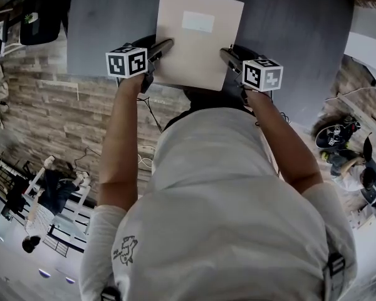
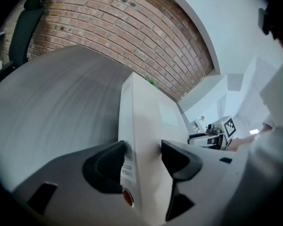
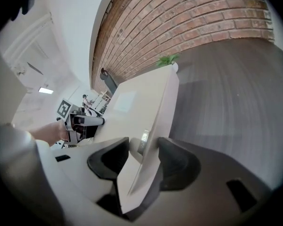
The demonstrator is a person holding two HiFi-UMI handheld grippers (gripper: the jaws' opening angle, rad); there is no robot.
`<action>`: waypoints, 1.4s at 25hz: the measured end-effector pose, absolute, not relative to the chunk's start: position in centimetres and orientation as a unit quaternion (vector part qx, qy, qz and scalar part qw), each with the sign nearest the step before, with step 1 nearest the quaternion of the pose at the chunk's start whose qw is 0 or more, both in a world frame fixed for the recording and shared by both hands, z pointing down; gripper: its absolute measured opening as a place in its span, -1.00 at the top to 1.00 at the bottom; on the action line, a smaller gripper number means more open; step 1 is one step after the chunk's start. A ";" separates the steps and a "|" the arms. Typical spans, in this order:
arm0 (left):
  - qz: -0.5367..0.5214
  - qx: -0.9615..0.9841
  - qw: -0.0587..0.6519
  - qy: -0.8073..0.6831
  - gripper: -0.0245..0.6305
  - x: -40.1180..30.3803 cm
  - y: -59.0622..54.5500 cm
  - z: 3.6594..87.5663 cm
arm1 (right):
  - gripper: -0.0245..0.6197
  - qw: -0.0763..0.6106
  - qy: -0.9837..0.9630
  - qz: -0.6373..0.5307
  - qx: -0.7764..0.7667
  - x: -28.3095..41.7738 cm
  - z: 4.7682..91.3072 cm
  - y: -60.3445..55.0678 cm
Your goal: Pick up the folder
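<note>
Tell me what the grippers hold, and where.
The folder: left gripper clamps its left edge, right gripper its right edge, both near the corners closest to the person.

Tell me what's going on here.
A person holds a gripper in each hand and is taking hold of a beige folder at the near edge of a grey table. The left gripper has the folder's left edge between its jaws, the right gripper has the right edge, and both look closed on it. Whether the folder has left the tabletop is hard to tell.
</note>
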State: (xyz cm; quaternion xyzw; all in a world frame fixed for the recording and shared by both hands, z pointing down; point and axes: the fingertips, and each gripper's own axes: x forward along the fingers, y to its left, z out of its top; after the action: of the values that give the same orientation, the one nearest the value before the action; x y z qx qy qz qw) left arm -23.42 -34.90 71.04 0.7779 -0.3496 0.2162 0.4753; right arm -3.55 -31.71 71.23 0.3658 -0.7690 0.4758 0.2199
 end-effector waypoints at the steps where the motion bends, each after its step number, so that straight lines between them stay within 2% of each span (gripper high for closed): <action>1: 0.214 0.779 0.472 -0.353 0.14 -23.4 -34.5 70.5 | 0.30 0.220 -0.772 0.472 0.365 -3.6 70.9 -31.6; 13: 0.165 0.799 0.405 -0.412 0.14 -26.3 -31.4 63.1 | 0.33 0.211 -0.831 0.376 0.351 -6.2 63.2 -31.5; 35: 0.113 0.819 0.306 -0.472 0.14 -31.0 -22.1 51.0 | 0.34 0.163 -0.871 0.313 0.342 -11.0 51.6 -24.4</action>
State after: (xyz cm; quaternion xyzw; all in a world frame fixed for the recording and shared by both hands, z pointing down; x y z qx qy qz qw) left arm -31.00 -22.12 51.00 0.8191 -0.4717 0.1132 0.3062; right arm -11.04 -24.44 51.56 0.3416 -0.8711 0.3130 0.1627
